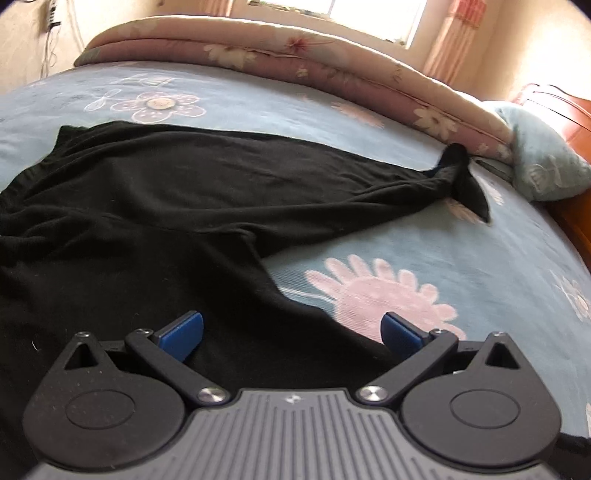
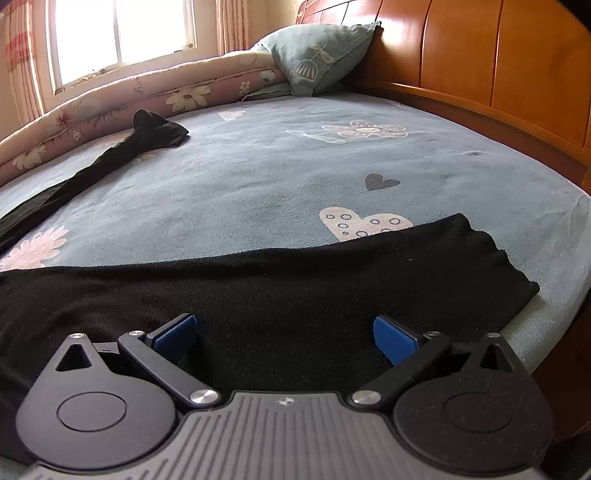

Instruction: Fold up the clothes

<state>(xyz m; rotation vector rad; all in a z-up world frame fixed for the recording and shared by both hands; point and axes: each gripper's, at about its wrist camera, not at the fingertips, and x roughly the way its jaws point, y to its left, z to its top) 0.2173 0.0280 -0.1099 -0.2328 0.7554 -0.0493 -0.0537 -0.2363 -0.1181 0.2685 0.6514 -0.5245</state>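
Jaws, left: the left gripper (image 1: 291, 332) has its jaws spread wide, nothing between them, poised low over black cloth near the cloth's edge.
Jaws, right: the right gripper (image 2: 284, 336) likewise spread wide and empty, over the other limb of the cloth.
Garment: black garment (image 1: 155, 192), thin and soft, looks like leggings or long pants. It lies spread on the bed sheet (image 2: 258, 177), two limbs splayed well apart.
Far limb: runs toward the folded quilt (image 1: 258, 55); its twisted end (image 1: 465, 177) is bunched and lies just beside the quilt, perhaps touching it.
Near limb: lies flat across the right view, with its cuff end (image 2: 509, 266) near the mattress edge.
Step in hand (judged): first fold not yet made; both grippers seem set to pick up.
Doing it well: pinch both layers at an edge or seam, not mid-panel. Straighten the twisted end first. Lift low and drag little, since the knit will stretch and cling. Bring one limb onto the other, edges matched, then smooth.
Risk: catching the sheet along with the cloth; a single-layer pinch leaving a skewed fold.
Around: pillow (image 2: 321, 55) against the wooden headboard (image 2: 480, 55); window (image 2: 122, 33) very bright.
Hard to make out: the waist end is cut off at the left view's border; black on black hides seams and layer count; whether the fingertips touch the cloth cannot be told; the person's hands are out of view.
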